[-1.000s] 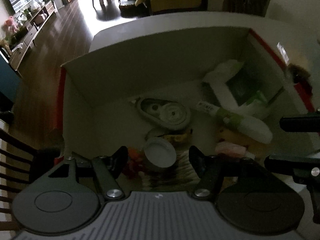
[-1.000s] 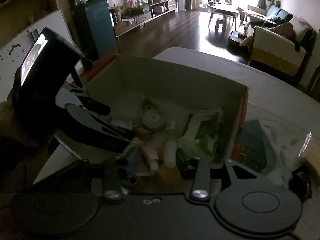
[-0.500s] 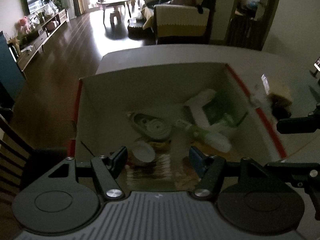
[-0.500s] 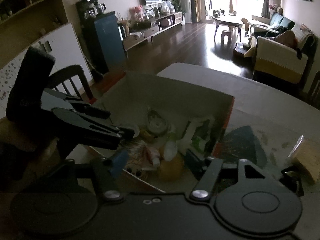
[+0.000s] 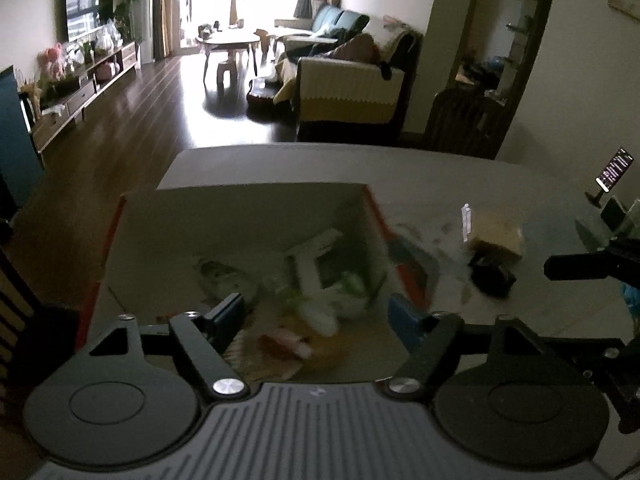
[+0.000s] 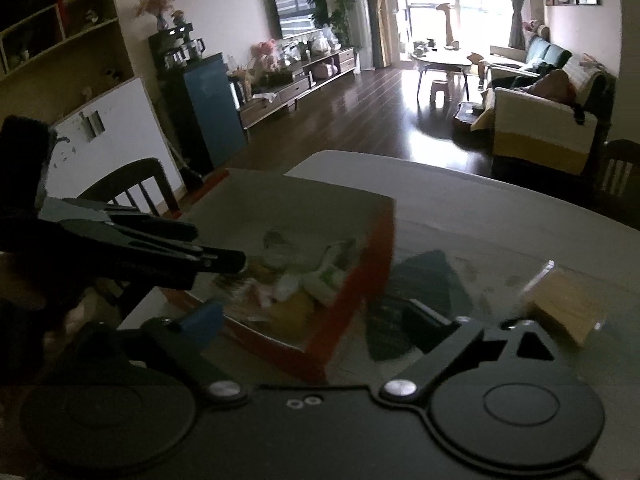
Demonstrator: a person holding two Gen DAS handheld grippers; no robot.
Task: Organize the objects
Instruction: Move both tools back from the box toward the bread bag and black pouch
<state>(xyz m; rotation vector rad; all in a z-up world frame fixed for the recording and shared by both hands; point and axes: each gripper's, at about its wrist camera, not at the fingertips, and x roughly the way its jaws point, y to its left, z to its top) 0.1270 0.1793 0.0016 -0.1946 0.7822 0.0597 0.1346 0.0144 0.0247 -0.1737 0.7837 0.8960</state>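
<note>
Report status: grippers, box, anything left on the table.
Left gripper open, empty. Right gripper open, empty. Red-edged cardboard box filled with blurred items. Tan block and dark flat sheet on table outside.

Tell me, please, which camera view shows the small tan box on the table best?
The right wrist view: the tan box lies close, with its top and side faces showing, beside the red-edged carton. The left wrist view shows it smaller, near the right edge, with a dark object partly before it.

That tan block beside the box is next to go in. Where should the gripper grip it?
Across the tan block's two long side faces, right gripper coming from above: it lies flat on the table, top clear.
</note>
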